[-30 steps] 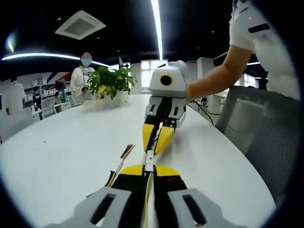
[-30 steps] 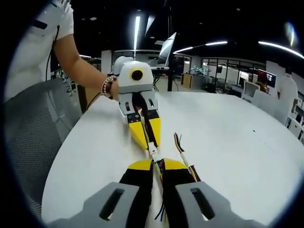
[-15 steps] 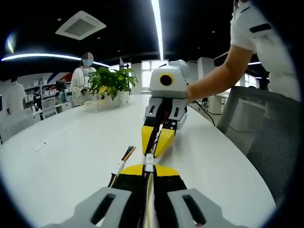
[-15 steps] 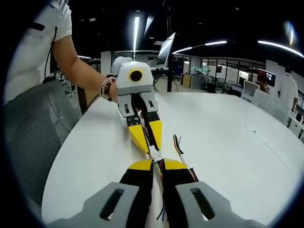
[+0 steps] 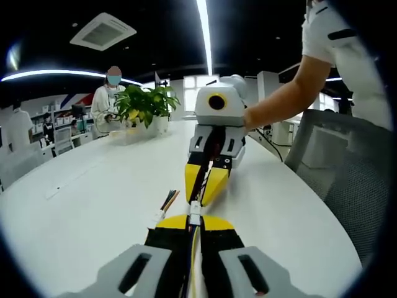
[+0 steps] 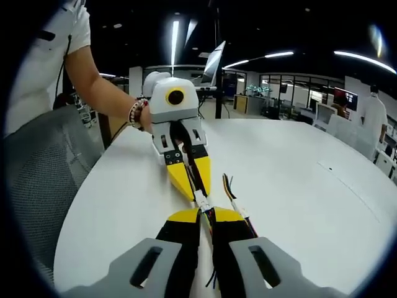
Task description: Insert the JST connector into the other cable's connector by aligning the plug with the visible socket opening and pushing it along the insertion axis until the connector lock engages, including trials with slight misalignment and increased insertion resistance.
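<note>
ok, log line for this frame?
phase: mating | left gripper: shut on cable | right gripper: shut on cable | white connectors: meeting between tips | lock: cannot tell

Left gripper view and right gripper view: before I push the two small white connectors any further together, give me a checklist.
1. Left gripper shut on its cable: ok.
2. Right gripper shut on its cable: ok.
3. Small white JST connectors meeting tip to tip between the yellow-tipped grippers: ok.
4. Plug and socket in line: cannot tell, too small.
5. Lock engaged: cannot tell.
6. Loose multicoloured spare wires lying beside the joint on the white table, not across it: ok.
</note>
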Demonstrator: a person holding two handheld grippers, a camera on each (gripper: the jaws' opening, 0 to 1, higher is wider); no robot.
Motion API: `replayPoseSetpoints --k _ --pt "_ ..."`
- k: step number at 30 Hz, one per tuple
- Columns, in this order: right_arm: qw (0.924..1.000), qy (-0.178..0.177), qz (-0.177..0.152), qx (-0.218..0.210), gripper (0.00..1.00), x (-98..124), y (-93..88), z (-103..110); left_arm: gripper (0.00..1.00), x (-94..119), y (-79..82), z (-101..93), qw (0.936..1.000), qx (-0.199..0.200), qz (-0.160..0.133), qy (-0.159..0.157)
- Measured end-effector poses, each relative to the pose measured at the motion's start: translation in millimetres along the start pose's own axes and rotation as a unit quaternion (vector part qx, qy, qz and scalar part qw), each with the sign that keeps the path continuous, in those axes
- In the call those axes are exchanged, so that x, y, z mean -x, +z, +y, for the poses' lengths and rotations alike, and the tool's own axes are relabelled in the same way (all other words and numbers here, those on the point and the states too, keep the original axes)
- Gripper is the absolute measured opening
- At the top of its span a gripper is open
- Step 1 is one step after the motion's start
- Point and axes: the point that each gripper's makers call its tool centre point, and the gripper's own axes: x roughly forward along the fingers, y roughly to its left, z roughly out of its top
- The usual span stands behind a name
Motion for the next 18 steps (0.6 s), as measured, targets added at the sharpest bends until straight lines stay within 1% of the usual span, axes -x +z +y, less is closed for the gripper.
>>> replayPoseSetpoints --k 3,10,12,18 --pt "1.0 -0.007 0.001 -0.001 0.04 -1 -2.0 -5 0.0 -2 2.1 1.0 1.0 -0.002 0.004 0.001" --pt "0.9995 -0.032 0.006 -0.005 0.04 -4 -10.1 -23 0.0 -10 -2.5 16.6 0.9995 -0.009 0.024 0.017" --pt "0.9993 -0.036 0.007 -0.009 0.04 -5 -11.6 -26 0.0 -12 -4.1 19.5 0.9992 -0.011 0.03 0.024" --pt "0.999 -0.042 0.013 -0.012 0.04 -11 -19.1 -28 0.0 -13 -10.5 20.7 0.9984 -0.012 0.045 0.031"
